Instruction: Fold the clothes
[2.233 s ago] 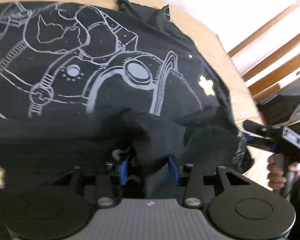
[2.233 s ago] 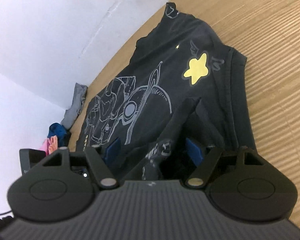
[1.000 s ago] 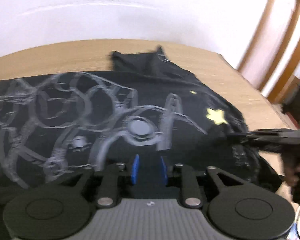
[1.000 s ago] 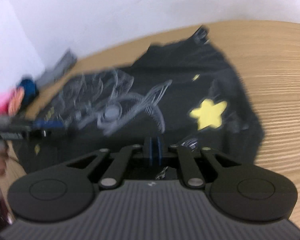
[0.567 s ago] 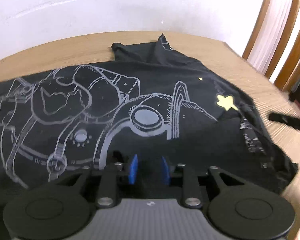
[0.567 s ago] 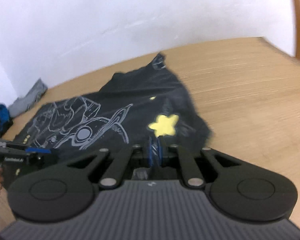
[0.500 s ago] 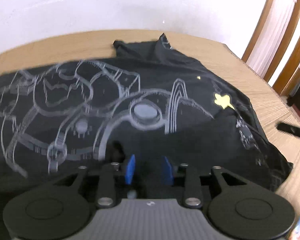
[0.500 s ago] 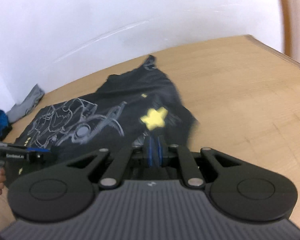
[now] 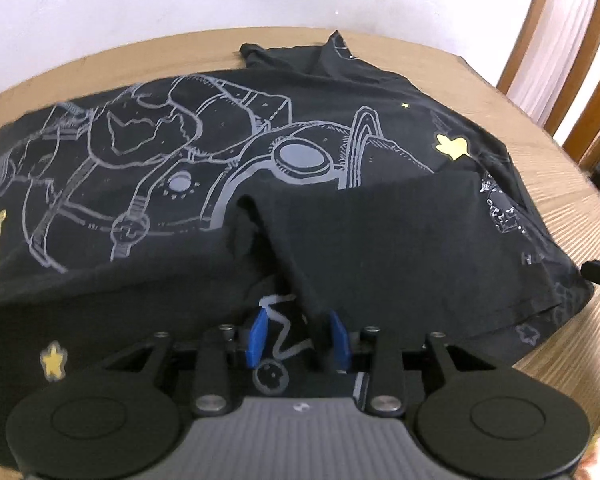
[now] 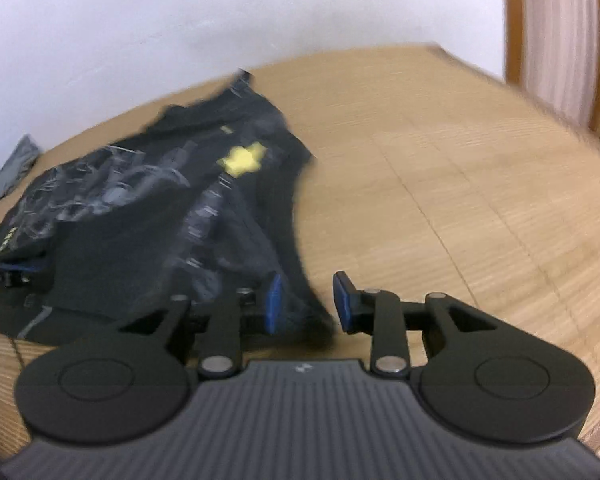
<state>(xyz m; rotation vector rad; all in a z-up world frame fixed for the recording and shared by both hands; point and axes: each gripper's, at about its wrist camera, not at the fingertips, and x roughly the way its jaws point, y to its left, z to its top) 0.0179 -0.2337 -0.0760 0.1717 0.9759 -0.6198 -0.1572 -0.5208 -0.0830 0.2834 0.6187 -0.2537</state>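
Across the wooden table [image 10: 460, 168] the shirt [image 9: 380, 240] lies long side to side, its folded flap between the left gripper [image 9: 298, 336]'s opening jaws, while the right gripper [image 10: 307, 303], opening empty, sits at its right edge.

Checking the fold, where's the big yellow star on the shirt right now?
In the left wrist view the yellow star sits on the shirt, upper right, just beyond the folded-over flap.

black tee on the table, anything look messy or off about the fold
Yes. The folded-over flap on the black T-shirt lies askew: its edge runs slanted across the astronaut print, and it bunches into a raised pucker near the left gripper, whose jaws are opening. No damage shows.
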